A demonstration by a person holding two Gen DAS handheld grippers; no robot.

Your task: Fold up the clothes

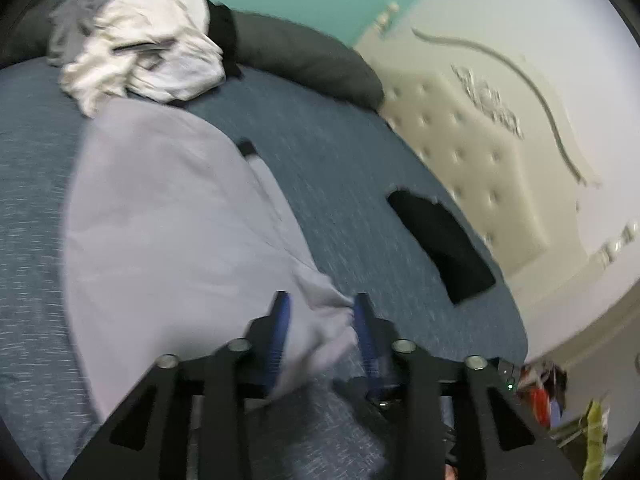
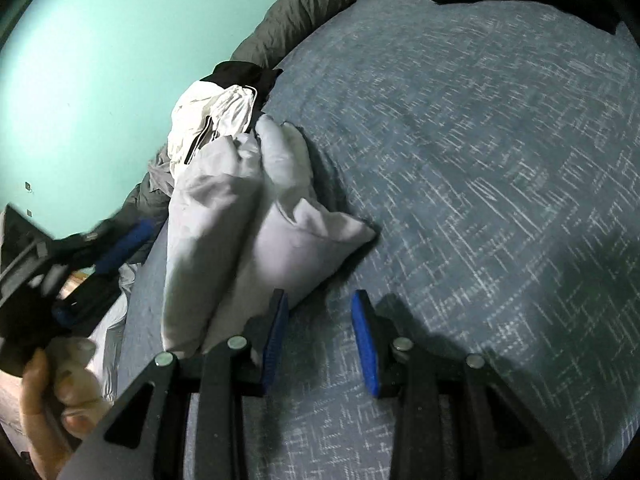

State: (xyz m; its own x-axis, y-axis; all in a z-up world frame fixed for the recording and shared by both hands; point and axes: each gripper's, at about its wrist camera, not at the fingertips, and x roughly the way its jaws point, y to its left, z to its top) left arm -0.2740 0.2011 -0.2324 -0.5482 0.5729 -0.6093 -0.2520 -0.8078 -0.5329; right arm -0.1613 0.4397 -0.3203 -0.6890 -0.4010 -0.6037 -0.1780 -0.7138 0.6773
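Biggest thing in view is the bed [image 1: 360, 184], blue-grey woven cover, filling both wrist views. Far side, against the teal wall, there's a long dark bolster [image 1: 304, 60] with a heap of unfolded white and grey laundry [image 1: 144, 48] piled on its left end. A folded black garment [image 1: 440, 240] lies flat off to the right, near the tufted headboard [image 1: 460, 160].

The piece I'm working is the pale grey garment [image 1: 168, 232], spread from the laundry heap toward me in the left wrist view. From the right wrist view it looks doubled over lengthwise, with a loose corner poking out right.

Left gripper [image 1: 320, 320]: jaws apart, near hem of the cloth bunched loosely between them. The pads don't look like they're pinching it. Right gripper [image 2: 320, 316]: jaws apart too, nothing between them but bedcover, the fold just beside its left finger.

What worries me:
- that bunched hem could snag on a blue pad as I back the left gripper off, dragging the fold open
- the sticking-out corner makes the next fold crooked unless I tuck it first
- the garment's far end touches the laundry heap, so pulling could drag other pieces along
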